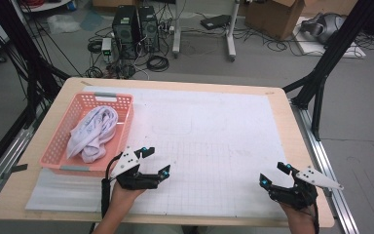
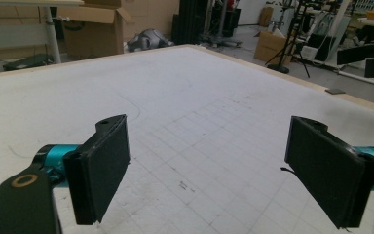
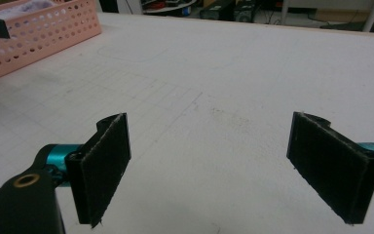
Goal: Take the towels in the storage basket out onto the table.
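Note:
A pink perforated basket point(image 1: 58, 136) sits at the table's left side with a crumpled white cloth point(image 1: 93, 131) inside it. My left gripper point(image 1: 156, 162) hovers just right of the basket's near corner, open, with nothing between its jaws point(image 2: 209, 170). Over at the near right of the table my right gripper point(image 1: 274, 174) is also open and empty point(image 3: 209, 170). The basket point(image 3: 34, 39) appears at the upper left of the right gripper view.
A white gridded mat point(image 1: 209, 141) covers most of the wooden table point(image 1: 297, 126). On the floor beyond stand two computer towers point(image 1: 136, 29), cables and cardboard boxes point(image 1: 277, 17). Black frame legs point(image 1: 321, 73) stand at both sides.

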The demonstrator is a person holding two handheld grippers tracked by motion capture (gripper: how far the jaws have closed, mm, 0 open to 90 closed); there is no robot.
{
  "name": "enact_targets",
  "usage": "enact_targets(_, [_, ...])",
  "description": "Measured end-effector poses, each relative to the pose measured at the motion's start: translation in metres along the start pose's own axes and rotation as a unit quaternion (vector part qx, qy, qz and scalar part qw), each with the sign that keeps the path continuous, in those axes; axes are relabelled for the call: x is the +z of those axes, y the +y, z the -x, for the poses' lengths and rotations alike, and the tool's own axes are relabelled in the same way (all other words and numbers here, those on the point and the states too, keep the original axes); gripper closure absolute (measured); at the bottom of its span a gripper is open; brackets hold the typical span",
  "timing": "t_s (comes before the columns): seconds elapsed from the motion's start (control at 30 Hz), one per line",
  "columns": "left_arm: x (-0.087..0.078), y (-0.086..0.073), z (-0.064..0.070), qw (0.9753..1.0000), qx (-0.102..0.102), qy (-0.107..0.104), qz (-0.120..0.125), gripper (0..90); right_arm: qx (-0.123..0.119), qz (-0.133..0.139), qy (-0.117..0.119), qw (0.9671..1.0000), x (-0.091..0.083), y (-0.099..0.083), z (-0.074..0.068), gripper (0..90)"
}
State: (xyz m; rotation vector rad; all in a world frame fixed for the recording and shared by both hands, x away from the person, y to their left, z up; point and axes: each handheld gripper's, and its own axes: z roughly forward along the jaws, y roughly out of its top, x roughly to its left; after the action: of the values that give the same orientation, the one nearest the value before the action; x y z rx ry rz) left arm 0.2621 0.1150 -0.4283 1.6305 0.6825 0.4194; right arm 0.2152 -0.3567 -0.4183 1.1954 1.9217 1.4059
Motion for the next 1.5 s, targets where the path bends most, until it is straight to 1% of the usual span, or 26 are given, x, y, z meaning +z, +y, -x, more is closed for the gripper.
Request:
enact_targets(0.1, [0.000, 0.001, 0.000, 1.0000, 0.000, -0.002, -0.001, 16.8, -0.003, -0.004, 0.003, 1.0000, 0.002, -0.001, -0.001, 14.7])
enact_targets(0.17, [0.001, 0.002, 0.000, 1.0000, -0.002, -0.004, 0.003, 16.8, -0.002, -0.006, 0.005, 1.0000, 0.004, -0.001, -0.001, 14.7])
enact_targets(0.2, [0.001, 0.004, 0.000, 1.0000, -0.001, -0.006, 0.002, 16.8, -0.005, -0.007, 0.006, 0.9999, 0.005, -0.001, -0.001, 14.7])
enact_targets(0.23, [0.001, 0.004, 0.000, 1.0000, -0.001, -0.006, 0.002, 16.8, -0.002, -0.009, 0.006, 0.9999, 0.005, -0.001, -0.001, 14.7])
enact_targets(0.37, [0.002, 0.008, 0.000, 1.0000, 0.001, -0.008, 0.003, 16.8, -0.007, -0.008, 0.005, 0.9999, 0.004, -0.002, 0.001, 14.7])
enact_targets(0.43, [0.001, 0.013, 0.000, 0.9999, 0.011, -0.007, 0.001, 16.7, -0.005, -0.008, 0.004, 0.9999, 0.003, -0.002, 0.001, 14.7])
enact_targets(0.5, [0.000, 0.015, 0.001, 0.9999, 0.014, -0.007, 0.003, 16.7, -0.003, -0.008, 0.004, 1.0000, 0.003, -0.001, 0.001, 14.7])
enact_targets(0.67, [-0.006, 0.025, -0.001, 0.9998, 0.013, -0.004, 0.015, 16.8, -0.009, -0.010, 0.007, 0.9999, 0.004, -0.001, -0.002, 14.7])
enact_targets(0.73, [-0.008, 0.029, -0.002, 0.9998, 0.006, -0.004, 0.020, 16.8, -0.009, -0.009, 0.008, 0.9999, 0.004, -0.001, -0.002, 14.7])
enact_targets(0.77, [-0.009, 0.033, -0.005, 0.9998, 0.009, -0.003, 0.019, 16.7, -0.008, -0.010, 0.008, 0.9999, 0.004, -0.001, -0.002, 14.7])
enact_targets(0.83, [-0.010, 0.035, -0.007, 0.9998, 0.008, -0.002, 0.018, 16.8, -0.005, -0.009, 0.008, 0.9999, 0.004, -0.001, -0.001, 14.7])
enact_targets(0.93, [-0.015, 0.039, -0.011, 0.9998, 0.001, 0.002, 0.021, 16.8, -0.006, -0.010, 0.008, 0.9999, 0.005, -0.001, 0.000, 14.7])
enact_targets(1.0, [-0.018, 0.042, -0.015, 0.9998, -0.005, -0.002, 0.021, 16.9, -0.003, -0.011, 0.009, 0.9999, 0.005, -0.001, 0.000, 14.7])
enact_targets(1.07, [-0.022, 0.044, -0.018, 0.9998, -0.004, 0.004, 0.021, 16.9, -0.005, -0.012, 0.008, 0.9999, 0.005, -0.001, 0.000, 14.7])
enact_targets(1.17, [-0.028, 0.050, -0.022, 0.9996, -0.006, 0.007, 0.026, 16.9, -0.004, -0.013, 0.009, 0.9999, 0.006, -0.002, 0.000, 14.7])
enact_targets(1.2, [-0.033, 0.054, -0.025, 0.9994, -0.005, 0.008, 0.032, 16.9, -0.008, -0.011, 0.008, 0.9999, 0.005, -0.001, -0.001, 14.7])
enact_targets(1.23, [-0.033, 0.054, -0.025, 0.9994, -0.005, 0.008, 0.032, 16.9, -0.007, -0.011, 0.008, 0.9999, 0.005, -0.001, -0.001, 14.7])
enact_targets(1.3, [-0.037, 0.059, -0.029, 0.9992, -0.007, 0.011, 0.038, 16.9, -0.006, -0.011, 0.008, 0.9999, 0.005, -0.001, 0.000, 14.7])
enact_targets(1.4, [-0.040, 0.066, -0.038, 0.9991, -0.012, 0.011, 0.039, 17.0, -0.002, -0.011, 0.007, 0.9999, 0.005, -0.001, 0.001, 14.7])
enact_targets(1.43, [-0.043, 0.071, -0.044, 0.9990, -0.011, 0.017, 0.040, 17.0, -0.001, -0.011, 0.007, 0.9999, 0.005, -0.001, 0.001, 14.7])
enact_targets(1.47, [-0.043, 0.071, -0.044, 0.9990, -0.011, 0.017, 0.040, 17.0, -0.002, -0.010, 0.008, 0.9999, 0.005, -0.001, 0.001, 14.7])
enact_targets(1.5, [-0.045, 0.073, -0.047, 0.9989, -0.012, 0.021, 0.040, 17.0, -0.002, -0.010, 0.008, 0.9999, 0.005, -0.001, 0.001, 14.7])
